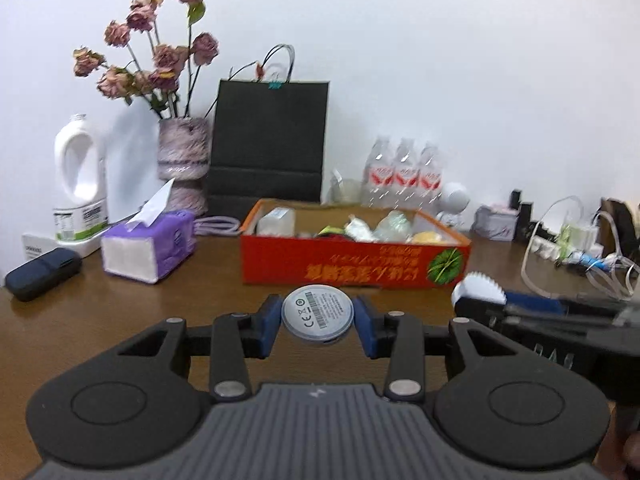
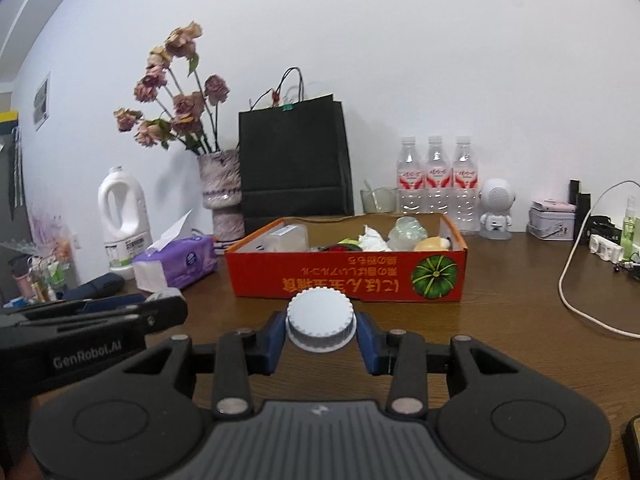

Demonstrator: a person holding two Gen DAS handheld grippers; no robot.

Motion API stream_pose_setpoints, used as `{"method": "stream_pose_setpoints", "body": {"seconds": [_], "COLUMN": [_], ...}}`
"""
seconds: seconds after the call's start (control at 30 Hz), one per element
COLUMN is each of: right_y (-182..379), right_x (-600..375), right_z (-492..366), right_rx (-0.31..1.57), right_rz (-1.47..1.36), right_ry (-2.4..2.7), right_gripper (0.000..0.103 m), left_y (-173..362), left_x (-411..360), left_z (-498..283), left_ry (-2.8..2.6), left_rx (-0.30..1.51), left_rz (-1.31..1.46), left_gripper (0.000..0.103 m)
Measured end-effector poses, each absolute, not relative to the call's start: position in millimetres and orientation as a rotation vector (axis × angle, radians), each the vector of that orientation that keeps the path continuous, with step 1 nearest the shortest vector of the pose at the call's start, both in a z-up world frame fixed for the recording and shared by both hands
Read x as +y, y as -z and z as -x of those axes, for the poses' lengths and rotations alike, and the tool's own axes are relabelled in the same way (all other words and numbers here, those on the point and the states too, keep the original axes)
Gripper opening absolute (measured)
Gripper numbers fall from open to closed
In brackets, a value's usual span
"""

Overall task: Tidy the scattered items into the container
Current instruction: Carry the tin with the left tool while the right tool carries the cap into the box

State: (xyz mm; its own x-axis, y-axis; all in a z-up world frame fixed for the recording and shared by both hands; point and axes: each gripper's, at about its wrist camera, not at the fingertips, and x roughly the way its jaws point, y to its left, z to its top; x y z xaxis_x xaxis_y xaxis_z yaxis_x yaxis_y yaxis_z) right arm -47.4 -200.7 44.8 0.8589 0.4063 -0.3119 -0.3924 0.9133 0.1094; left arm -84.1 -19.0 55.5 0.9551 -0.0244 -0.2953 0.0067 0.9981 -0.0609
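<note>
1. Left wrist view: the left gripper [image 1: 317,325] pinches a round grey disc [image 1: 317,313] between its blue pads, one pad on each side of the rim. The disc's labelled face, printed with a barcode and certification marks, is turned toward the camera, so it is carried on edge and not flat.
2. Gripping across the disc's width looks deliberate: a thin round thing held by its rim should drop free once the pads part.
3. Right wrist view: the right gripper [image 2: 321,330] is pressed onto a white ribbed cap [image 2: 321,323], again pad to pad across the widest part. The ridged edge gives the pads something to bite.
4. Both held items hang above the brown wooden table [image 2: 500,320], just in front of the red cardboard box [image 2: 344,278] with the pumpkin print, which is the container.
5. That box sits open-topped at mid-table and already holds several things: a pale rectangular packet at its left end, crumpled wrappers, a clear lump and something yellow at its right.
6. Each gripper shows in the other's view at the frame's side, so the two are side by side and close; by my reading, both are mid-carry toward the box.
7. Getting over the near wall of the box is the remaining need, as I judge it.
8. Tissue pack [image 1: 150,246], vase of dried roses [image 1: 184,160] and water bottles [image 2: 436,178] stand beyond, outside the path.
</note>
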Motion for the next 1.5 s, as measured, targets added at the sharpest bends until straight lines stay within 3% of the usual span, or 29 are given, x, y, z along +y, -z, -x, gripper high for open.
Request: {"method": "stream_pose_setpoints", "body": {"seconds": [0.33,0.43,0.57,0.67,0.8,0.97,1.13,1.23,1.37,1.43,1.5], "right_y": [-55.9,-76.1,-108.7,-116.8,-98.6,-60.8,-38.1,-43.7,-71.9,-91.6,-110.7], "right_x": [-187.3,-182.2,-167.8,-152.5,-138.7,-114.0,-102.2,-115.0,-137.0,-149.5,-162.5], "right_z": [-6.9,-50.7,-131.4,-186.2,-257.7,-305.2,-319.1,-324.1,-327.9,-326.8,-326.0], "right_rx": [0.352,0.357,0.408,0.505,0.774,1.018,1.165,1.183,1.146,1.112,1.095], "right_rz": [-0.060,-0.104,-0.152,-0.100,-0.051,0.079,0.039,-0.074,-0.134,-0.122,-0.105], "right_ry": [-0.433,-0.473,-0.560,-0.571,-0.637,-0.658,-0.688,-0.706,-0.674,-0.635,-0.590], "right_gripper": [0.038,0.038,0.038,0.038,0.038,0.038,0.041,0.060,0.060,0.061,0.064], "left_y": [-64.6,-82.6,-99.6,-95.2,-69.7,-51.1,-62.4,-76.8,-100.6,-112.1,-122.1], "left_x": [0.5,18.7,36.5,41.9,40.9,28.8,35.1,49.4,58.0,59.4,60.5], "left_z": [32.9,-16.1,-114.4,-185.5,-241.5,-254.6,-261.1,-264.4,-267.6,-270.9,-275.3], "left_ry": [-0.001,0.011,0.088,0.137,0.218,0.228,0.228,0.244,0.221,0.212,0.187], "left_rx": [0.287,0.299,0.463,0.633,0.830,0.883,0.898,0.902,0.901,0.913,0.932], "left_rz": [0.080,0.094,0.082,0.087,0.024,-0.171,-0.166,-0.094,-0.039,0.000,0.051], "left_gripper": [0.040,0.040,0.041,0.041,0.041,0.041,0.048,0.060,0.066,0.080,0.085]}}
